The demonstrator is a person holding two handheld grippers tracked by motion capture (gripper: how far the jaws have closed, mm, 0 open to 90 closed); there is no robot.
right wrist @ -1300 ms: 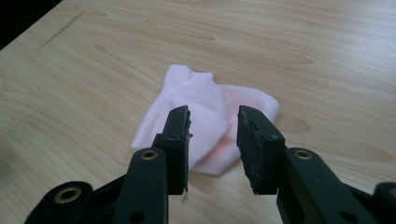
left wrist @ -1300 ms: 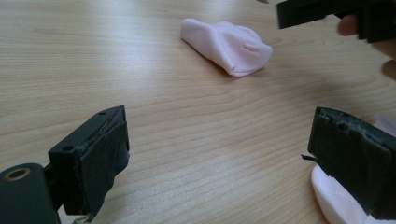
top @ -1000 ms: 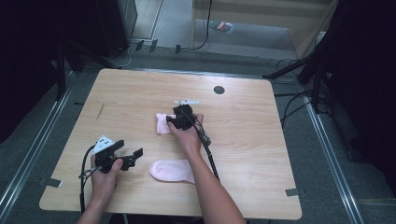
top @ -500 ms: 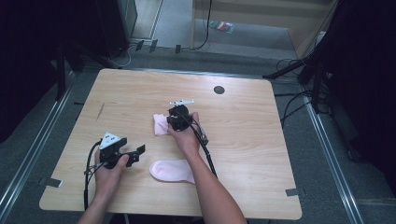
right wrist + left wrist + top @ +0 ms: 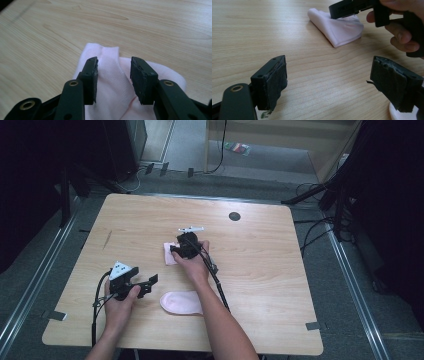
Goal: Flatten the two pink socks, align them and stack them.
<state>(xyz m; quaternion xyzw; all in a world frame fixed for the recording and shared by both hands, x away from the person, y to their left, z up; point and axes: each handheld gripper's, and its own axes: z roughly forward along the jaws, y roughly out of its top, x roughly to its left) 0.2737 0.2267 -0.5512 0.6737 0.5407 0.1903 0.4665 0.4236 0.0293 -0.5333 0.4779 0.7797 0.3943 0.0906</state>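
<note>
A folded pink sock (image 5: 168, 254) lies near the table's middle, and it also appears in the left gripper view as a pale sock (image 5: 337, 30). My right gripper (image 5: 175, 250) hangs right over it, open, its jaws a narrow gap apart above the sock's fabric (image 5: 112, 82); the right gripper (image 5: 113, 66) holds nothing. A second pink sock (image 5: 182, 302) lies flat near the front edge. My left gripper (image 5: 150, 282) stands wide open just left of that sock, and the left gripper (image 5: 327, 82) has bare wood between its jaws.
The wooden table (image 5: 280, 285) has a dark round grommet (image 5: 234, 216) at the back. Cables trail from both grippers toward the front edge. Metal rails and more cables run along the floor on both sides.
My right gripper has shifted left and come over the folded sock. The left gripper has crept slightly right toward the flat sock. Both socks lie where they were.
</note>
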